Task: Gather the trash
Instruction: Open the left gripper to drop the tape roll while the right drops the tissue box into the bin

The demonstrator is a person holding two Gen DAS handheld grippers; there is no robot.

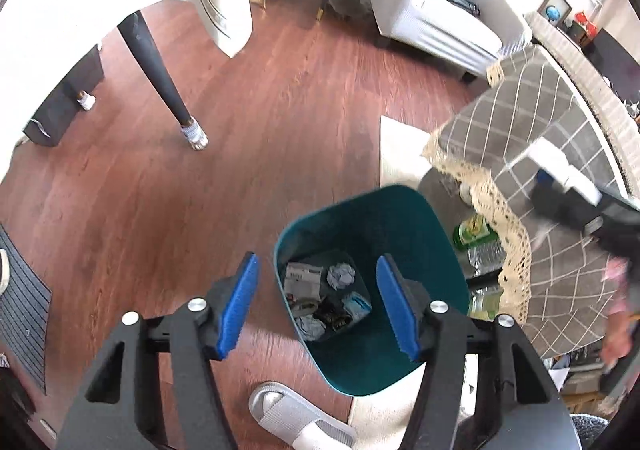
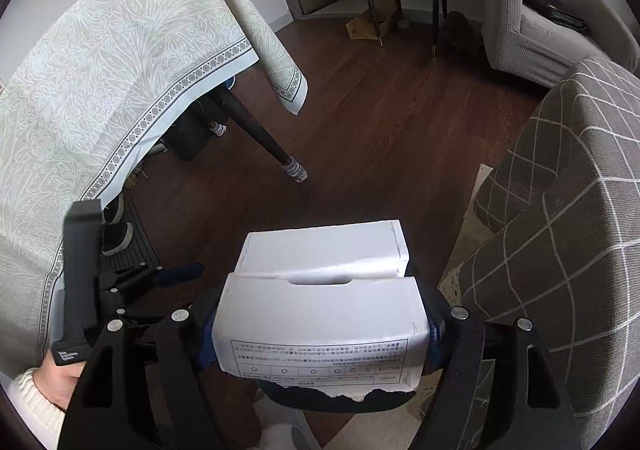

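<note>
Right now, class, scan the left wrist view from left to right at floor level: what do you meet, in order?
Striped mat → black table leg → grey slipper → teal trash bin → green-labelled bottle → grey checked cloth.

The mouth of the teal bin (image 1: pixel 372 209) is seen uncovered directly beyond the left gripper (image 1: pixel 318 302), whose blue pads are spread wide with nothing between them. Crumpled paper and wrappers (image 1: pixel 324 298) are piled only at the bottom. The bin's right side is crowded by the lace-edged checked tablecloth (image 1: pixel 560 129) and the bottles (image 1: pixel 478 238) under it. To the left and far side, bare wood floor (image 1: pixel 240 129) is left free up to the dark table leg (image 1: pixel 160 65). A grey slipper (image 1: pixel 296 414) lies near the bin's near edge. The right gripper (image 2: pixel 320 330) is filled by a white cardboard box (image 2: pixel 320 290).
</note>
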